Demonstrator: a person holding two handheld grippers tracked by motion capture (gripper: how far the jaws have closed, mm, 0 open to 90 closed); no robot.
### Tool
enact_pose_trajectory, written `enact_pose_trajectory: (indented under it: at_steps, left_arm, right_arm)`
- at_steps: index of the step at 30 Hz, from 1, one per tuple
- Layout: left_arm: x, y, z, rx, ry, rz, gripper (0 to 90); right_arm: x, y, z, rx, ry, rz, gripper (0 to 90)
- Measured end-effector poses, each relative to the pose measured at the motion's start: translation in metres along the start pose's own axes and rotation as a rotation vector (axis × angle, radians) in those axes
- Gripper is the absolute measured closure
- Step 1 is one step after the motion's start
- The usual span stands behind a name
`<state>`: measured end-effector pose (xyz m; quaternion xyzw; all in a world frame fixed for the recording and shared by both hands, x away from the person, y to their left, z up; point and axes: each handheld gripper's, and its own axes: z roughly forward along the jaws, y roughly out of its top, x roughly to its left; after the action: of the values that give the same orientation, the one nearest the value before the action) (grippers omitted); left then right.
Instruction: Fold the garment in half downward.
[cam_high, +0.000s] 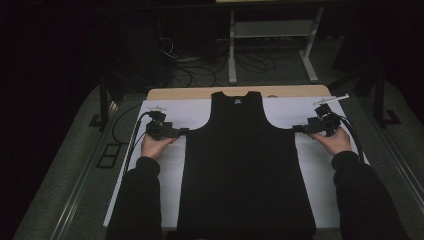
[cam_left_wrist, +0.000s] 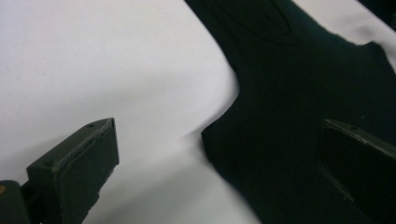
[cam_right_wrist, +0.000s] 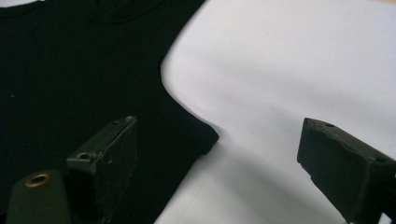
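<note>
A black tank top (cam_high: 240, 165) lies flat on a white sheet (cam_high: 165, 112), neck toward the far side. My left gripper (cam_high: 183, 131) points at its left underarm corner. In the left gripper view the jaws of my left gripper (cam_left_wrist: 215, 126) stand wide apart, with that corner of the tank top (cam_left_wrist: 289, 93) between them and untouched. My right gripper (cam_high: 296, 129) points at the right underarm corner. In the right gripper view my right gripper (cam_right_wrist: 217, 123) is open as well, and the corner of the tank top (cam_right_wrist: 70, 70) lies between its jaws without contact.
The sheet covers a wooden table (cam_high: 200, 92) whose far edge shows beyond the tank top's neck. Cables (cam_high: 131, 145) trail from both grippers over the table's sides. A white metal frame (cam_high: 232, 55) and loose wires stand on the floor beyond.
</note>
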<state>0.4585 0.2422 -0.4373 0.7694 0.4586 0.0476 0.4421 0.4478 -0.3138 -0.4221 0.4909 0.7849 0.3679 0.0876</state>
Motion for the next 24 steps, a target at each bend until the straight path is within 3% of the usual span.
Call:
enact_pose_trajectory:
  at_steps: [8, 13, 16, 19, 24]
  left_arm:
    - [0.0, -0.003, 0.007, 0.029, -0.012, -0.012, 0.2]
    - [-0.001, -0.004, 0.009, 0.034, -0.026, 0.007, 5.1]
    - [-0.003, -0.004, 0.011, 0.034, -0.022, 0.01, 13.9]
    - [-0.007, -0.006, 0.015, 0.062, 0.002, 0.035, 18.3]
    - [-0.007, -0.007, 0.017, 0.06, -0.005, 0.031, 23.6]
  right_arm:
    - [0.001, -0.008, 0.014, 0.03, 0.013, 0.006, 13.9]
    - [0.003, -0.01, 0.017, 0.029, 0.019, -0.001, 16.8]
    - [0.004, -0.011, 0.019, 0.034, 0.018, 0.002, 20.7]
    - [0.005, -0.011, 0.021, 0.02, 0.032, 0.009, 30.8]
    - [0.006, -0.012, 0.025, 0.033, 0.037, 0.012, 37.8]
